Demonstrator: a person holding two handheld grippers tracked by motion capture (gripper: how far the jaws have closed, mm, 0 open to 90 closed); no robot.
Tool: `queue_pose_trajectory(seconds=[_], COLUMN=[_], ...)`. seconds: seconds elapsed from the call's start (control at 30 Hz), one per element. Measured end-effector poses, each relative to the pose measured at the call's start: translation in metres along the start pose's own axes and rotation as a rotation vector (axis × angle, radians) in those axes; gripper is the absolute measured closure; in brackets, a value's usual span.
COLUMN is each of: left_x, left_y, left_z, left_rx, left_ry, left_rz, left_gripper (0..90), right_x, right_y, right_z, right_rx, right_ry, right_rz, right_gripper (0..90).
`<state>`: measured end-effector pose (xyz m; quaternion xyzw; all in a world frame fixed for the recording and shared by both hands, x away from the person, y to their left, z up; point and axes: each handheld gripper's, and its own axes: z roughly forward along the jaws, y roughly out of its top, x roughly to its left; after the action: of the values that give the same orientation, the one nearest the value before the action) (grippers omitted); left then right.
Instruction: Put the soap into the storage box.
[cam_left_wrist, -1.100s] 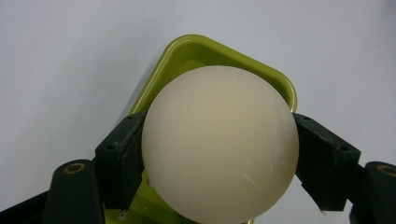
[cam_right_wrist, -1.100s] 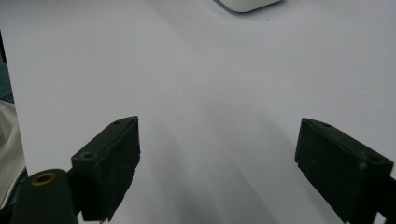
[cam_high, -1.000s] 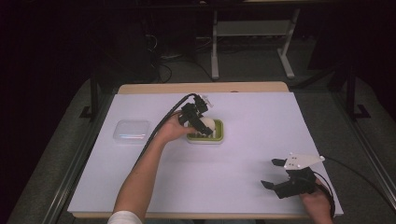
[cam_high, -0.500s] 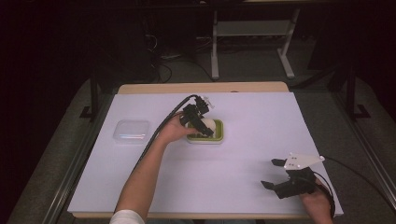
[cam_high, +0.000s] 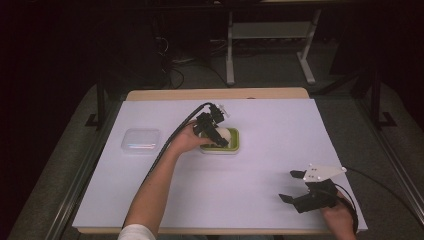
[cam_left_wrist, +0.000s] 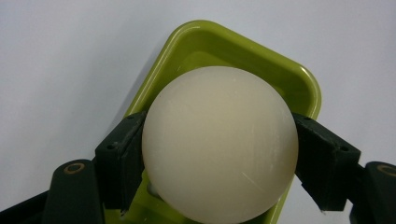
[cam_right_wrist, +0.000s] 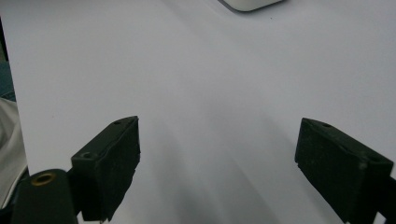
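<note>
A cream ball (cam_left_wrist: 219, 144) is clamped between the black jaws of my left gripper (cam_left_wrist: 218, 154), just above a small green tray (cam_left_wrist: 261, 51). From above, the left gripper (cam_high: 216, 134) and the ball (cam_high: 223, 134) sit over the green tray (cam_high: 236, 146) at the middle of the white table. Whether the ball touches the tray floor I cannot tell. My right gripper (cam_high: 290, 186) rests near the front right corner, open with nothing between its fingers; in the right gripper view the right gripper (cam_right_wrist: 219, 158) faces bare white surface.
A clear lidded plastic box (cam_high: 141, 140) lies left of the green tray, and its edge (cam_right_wrist: 250, 3) shows at the top of the right gripper view. The white sheet (cam_high: 280, 125) covers the table; dark floor and a metal stand lie beyond the far edge.
The left gripper with the ball has edged slightly toward the near right over the tray. The right gripper has stayed put.
</note>
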<state>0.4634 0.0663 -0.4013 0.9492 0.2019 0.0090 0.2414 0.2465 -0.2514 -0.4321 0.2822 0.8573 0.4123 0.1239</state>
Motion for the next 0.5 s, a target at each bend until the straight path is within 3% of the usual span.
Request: queue_pose_trajectory(seconds=[0.5], left_x=[0.0003], left_y=[-0.0001], left_z=[0.0004], left_rx=[0.0], left_ry=[0.0], left_rz=[-0.005], left_gripper=[25.1], right_x=[0.0], right_y=[0.0], right_z=[-0.0001], right_rx=[0.001], right_ry=[-0.001], right_rz=[0.001], right_gripper=[13.3])
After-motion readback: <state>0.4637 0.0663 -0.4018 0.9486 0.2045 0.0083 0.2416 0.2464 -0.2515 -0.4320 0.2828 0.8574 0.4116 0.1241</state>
